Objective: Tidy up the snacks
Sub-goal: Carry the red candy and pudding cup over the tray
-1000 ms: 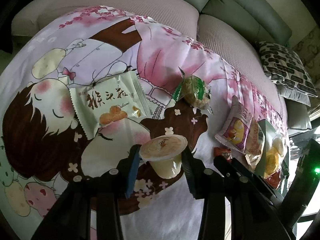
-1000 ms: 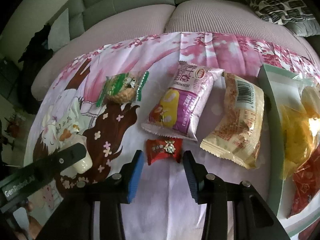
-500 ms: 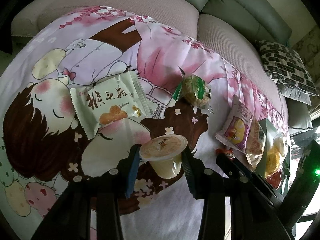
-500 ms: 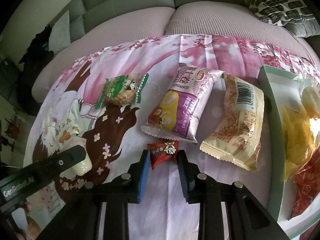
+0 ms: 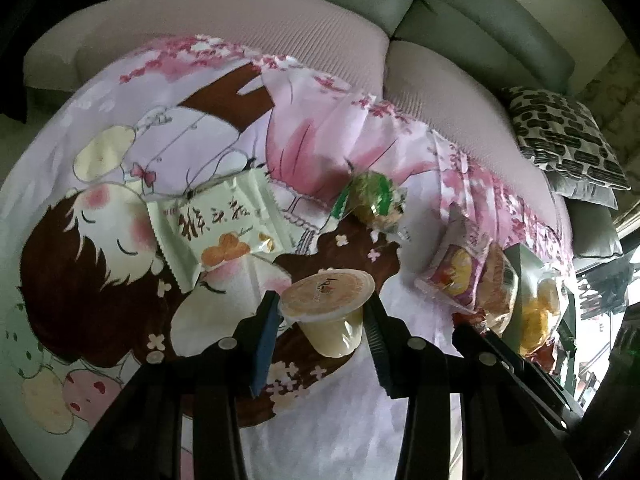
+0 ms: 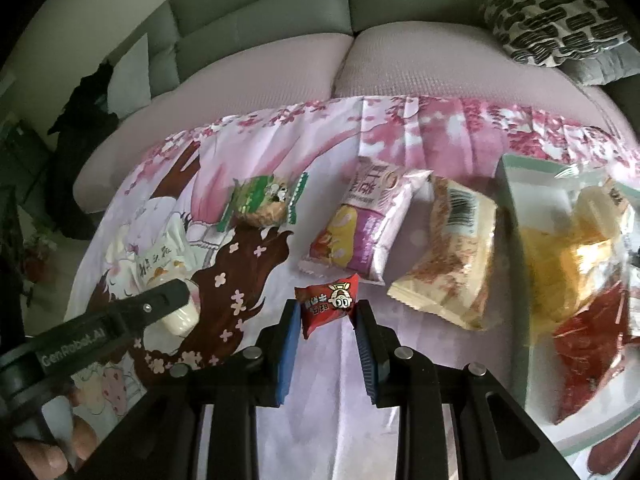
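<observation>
Right wrist view: right gripper [image 6: 325,314] pinches a red packet [image 6: 327,307] just left of the tray [image 6: 507,184], while left gripper [image 5: 322,314] clamps a pudding cup [image 5: 328,308] farther left.

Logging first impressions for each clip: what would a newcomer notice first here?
Each gripper is shut on a snack above the cartoon-print cloth: the left gripper holds a jelly cup, the right gripper a small red packet. To the right, a pale green tray already holds snacks.
</observation>
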